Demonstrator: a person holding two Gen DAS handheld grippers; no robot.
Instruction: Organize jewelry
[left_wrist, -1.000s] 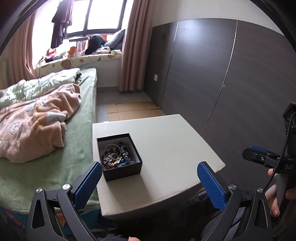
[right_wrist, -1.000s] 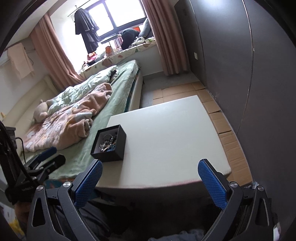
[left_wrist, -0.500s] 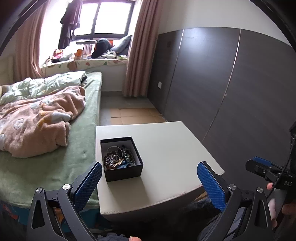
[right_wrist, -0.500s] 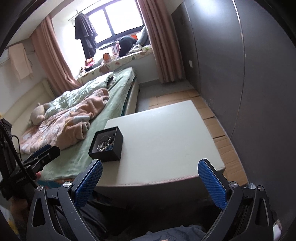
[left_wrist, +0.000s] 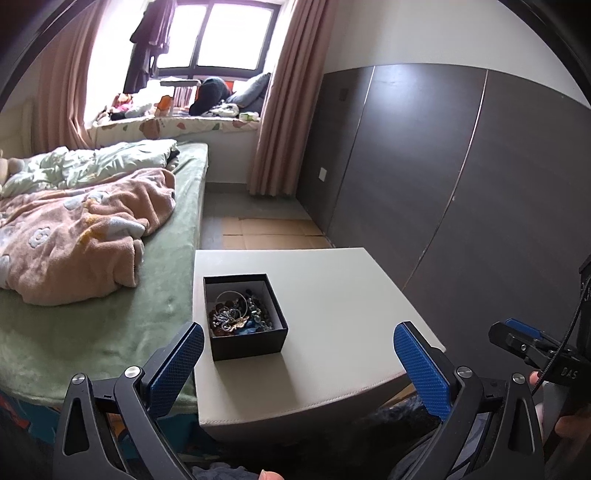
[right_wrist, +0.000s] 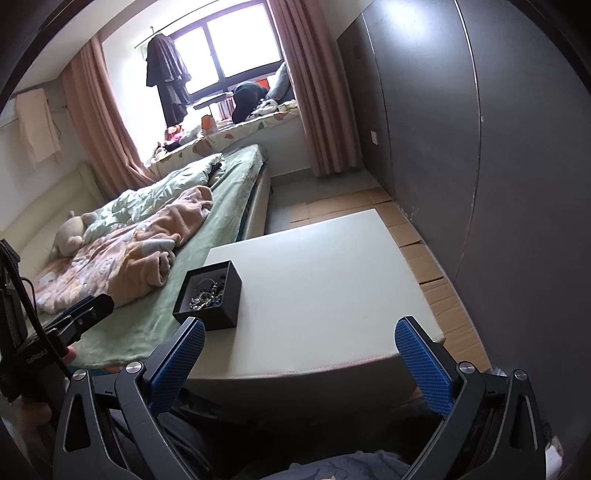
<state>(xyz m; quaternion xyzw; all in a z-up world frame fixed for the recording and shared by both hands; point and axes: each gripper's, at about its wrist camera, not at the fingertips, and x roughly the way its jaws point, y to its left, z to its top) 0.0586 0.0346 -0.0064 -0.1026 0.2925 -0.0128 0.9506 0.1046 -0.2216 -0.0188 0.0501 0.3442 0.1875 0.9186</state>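
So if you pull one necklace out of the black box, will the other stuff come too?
Probably. The jewelry lies in one tangled heap inside the black box, so chains would likely snag and drag neighbours. They look thin and floppy. The small box may slide on the smooth table.

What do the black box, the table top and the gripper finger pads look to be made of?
Black box: likely matte rigid cardboard; thin straight walls, pale lining, no sheen.
Table top: seemingly cream leatherette or similar; a stitched seam runs along the front edge, soft gloss in the right wrist view.
Finger pads: blue textured rubber or plastic; fine grid pattern.
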